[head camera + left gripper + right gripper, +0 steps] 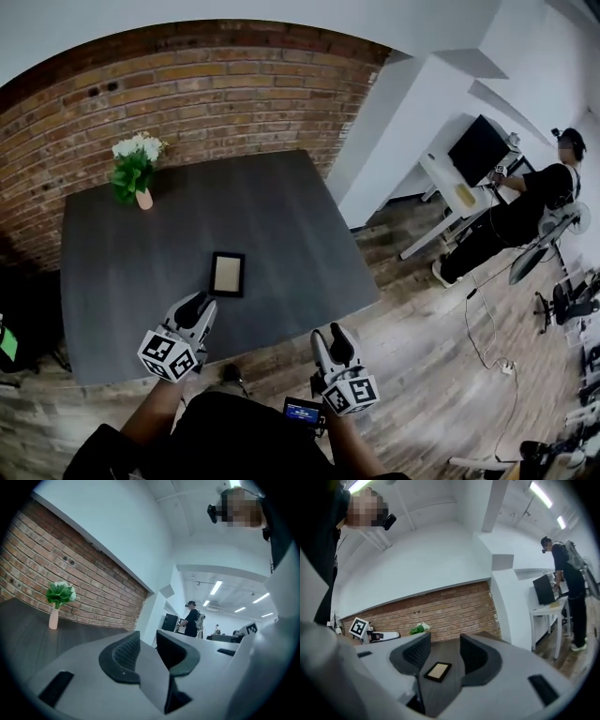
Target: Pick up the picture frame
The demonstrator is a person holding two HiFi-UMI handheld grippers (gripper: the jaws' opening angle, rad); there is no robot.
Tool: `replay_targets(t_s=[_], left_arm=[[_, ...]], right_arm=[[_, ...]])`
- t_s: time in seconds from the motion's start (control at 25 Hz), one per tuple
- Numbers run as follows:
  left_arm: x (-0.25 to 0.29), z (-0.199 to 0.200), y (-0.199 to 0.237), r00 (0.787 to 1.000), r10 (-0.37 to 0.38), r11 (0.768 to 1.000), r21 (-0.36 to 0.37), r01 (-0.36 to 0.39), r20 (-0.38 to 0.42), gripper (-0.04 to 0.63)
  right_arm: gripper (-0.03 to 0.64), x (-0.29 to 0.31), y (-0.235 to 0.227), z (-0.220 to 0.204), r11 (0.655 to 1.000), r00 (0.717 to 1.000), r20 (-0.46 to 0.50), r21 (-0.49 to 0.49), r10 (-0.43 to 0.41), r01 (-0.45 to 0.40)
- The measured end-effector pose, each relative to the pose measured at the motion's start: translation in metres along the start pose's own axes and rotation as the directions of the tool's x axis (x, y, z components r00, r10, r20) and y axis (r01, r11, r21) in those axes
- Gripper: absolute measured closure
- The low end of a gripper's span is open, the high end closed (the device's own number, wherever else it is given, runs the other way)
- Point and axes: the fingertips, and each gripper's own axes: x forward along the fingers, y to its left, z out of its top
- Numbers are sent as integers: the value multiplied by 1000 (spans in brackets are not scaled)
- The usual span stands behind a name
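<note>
- The frame (227, 274) lies flat on the dark table (281, 202), in the near half and about midway across. It has a black border round a tan inside.
- The left gripper (194, 307) hangs over the table's near edge, a little to the left of the frame and just short of it, not touching it.
- In the left gripper view its fingers (125, 652) stand a little apart with nothing between them. They point across the table top toward the far room.
- The right gripper (333, 339) is off the table, beyond its near right corner and over the wood floor (422, 375). It is farther from the frame than the left one.
- In the right gripper view its fingers (474, 657) are parted and empty. The frame shows through the gap, lying on the table beyond the tips, apart from both.
- A vase (143, 198) with green leaves and white flowers stands at the table's far left corner, close to the brick wall (206, 94) and well apart from the frame.
- To the right, away from the table, a person (525, 211) in dark clothes stands at a white desk that bears a monitor (478, 148).
</note>
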Motion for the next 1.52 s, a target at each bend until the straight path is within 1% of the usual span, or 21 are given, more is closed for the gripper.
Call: replay_targets(t_s=[0.08,0.2,0.36,0.48,0.64,0.84,1.0,1.08,1.16,1.28,1.36,1.52], left_arm=[[-2,2,22,999,40,999,-4,-40,-16,502],[-1,-5,53,995,87,996,-15,-88,-45,502],[3,-16,87,984,152,987,-38,-156,-91,502],[14,-29,112,971,186,980,-44,-195,-153,502],[34,-54,143,941,217,970,-46,-237,-261,494],[63,-92,171,889,220,963,-53,-263,-402,481],[86,-127,189,836,193,965,-54,-256,-513,480],[96,-142,199,811,181,965,-57,-254,-557,480],[104,-157,209,781,177,964,-52,-259,-599,480],[112,-180,218,727,171,962,-46,-268,-665,480],[115,-193,219,700,162,959,-57,-279,-695,480],[119,-214,220,649,147,957,-59,-284,-747,480]], right_arm=[[419,36,9,0,998,998,-18,6,57,-57],[419,82,19,-4,993,993,-31,25,116,-115],[419,130,32,-15,979,977,-77,55,199,-195],[422,164,34,-34,970,963,-132,81,237,-228],[430,209,29,-74,960,936,-226,132,271,-247],[433,258,20,-131,946,880,-359,210,311,-248],[433,285,14,-172,930,839,-435,307,326,-202],[433,294,16,-195,924,811,-482,340,332,-176],[434,301,17,-220,923,779,-534,356,330,-147],[434,307,14,-251,927,738,-600,365,309,-91],[434,310,12,-262,931,721,-628,360,293,-65],[434,317,14,-274,938,701,-657,342,277,-51]])
